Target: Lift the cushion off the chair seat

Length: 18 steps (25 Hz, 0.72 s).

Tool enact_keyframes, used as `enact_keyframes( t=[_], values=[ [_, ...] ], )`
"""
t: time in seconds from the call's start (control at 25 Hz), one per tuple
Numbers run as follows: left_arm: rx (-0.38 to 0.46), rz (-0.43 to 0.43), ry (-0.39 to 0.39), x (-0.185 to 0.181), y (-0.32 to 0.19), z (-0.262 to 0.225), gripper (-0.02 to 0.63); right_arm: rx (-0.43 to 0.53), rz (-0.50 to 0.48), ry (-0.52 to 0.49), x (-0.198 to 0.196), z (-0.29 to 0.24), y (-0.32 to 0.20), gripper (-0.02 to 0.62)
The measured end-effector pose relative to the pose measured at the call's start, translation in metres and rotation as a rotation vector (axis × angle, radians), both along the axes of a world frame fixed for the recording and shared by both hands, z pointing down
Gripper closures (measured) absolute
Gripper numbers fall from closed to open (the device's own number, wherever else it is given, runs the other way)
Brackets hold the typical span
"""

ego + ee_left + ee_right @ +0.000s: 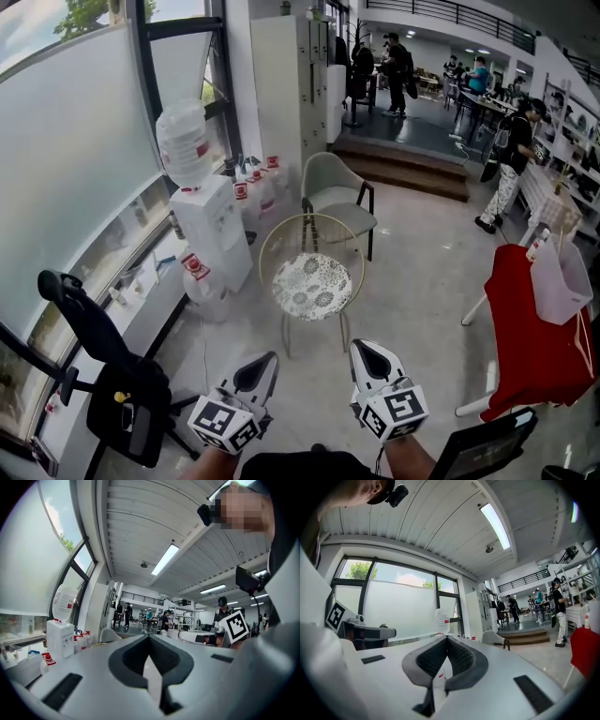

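Observation:
The cushion [312, 286] is round, white with a grey floral pattern, and lies on the seat of a chair with a gold wire hoop back [281, 232] in the middle of the head view. Both grippers hover low in that view, short of the chair and apart from it. My left gripper [267, 358] points toward the chair with its jaws together and nothing between them. My right gripper [364, 347] is beside it, also shut and empty. In both gripper views the jaws' own bodies hide the cushion; the left gripper [149, 635] and right gripper [446, 637] tips meet.
A water dispenser [214, 225] with spare bottles [202, 281] stands left of the chair. A grey-green armchair [337, 192] is behind it. A red-draped table [530, 328] is at the right, black equipment [112, 375] at the left. People stand by the steps [403, 169].

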<state>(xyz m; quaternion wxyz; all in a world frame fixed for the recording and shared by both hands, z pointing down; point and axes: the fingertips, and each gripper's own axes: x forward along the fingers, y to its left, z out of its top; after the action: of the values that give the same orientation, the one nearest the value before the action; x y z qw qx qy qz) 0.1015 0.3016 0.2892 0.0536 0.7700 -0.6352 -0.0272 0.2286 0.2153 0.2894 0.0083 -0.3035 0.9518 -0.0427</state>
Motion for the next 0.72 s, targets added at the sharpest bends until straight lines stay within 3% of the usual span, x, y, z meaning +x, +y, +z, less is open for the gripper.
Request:
enact_keyframes(
  t=[0.32,0.72],
  values=[
    [-0.011,-0.004,-0.007,-0.030,-0.032,0.004,0.600,-0.010,-0.002,0.011,-0.026,0.004,-0.032,0.588],
    [0.014,0.039,0.004,-0.108,-0.070,-0.004,0.600,-0.004,0.040,0.011,-0.100,-0.006,-0.065,0.588]
  ],
)
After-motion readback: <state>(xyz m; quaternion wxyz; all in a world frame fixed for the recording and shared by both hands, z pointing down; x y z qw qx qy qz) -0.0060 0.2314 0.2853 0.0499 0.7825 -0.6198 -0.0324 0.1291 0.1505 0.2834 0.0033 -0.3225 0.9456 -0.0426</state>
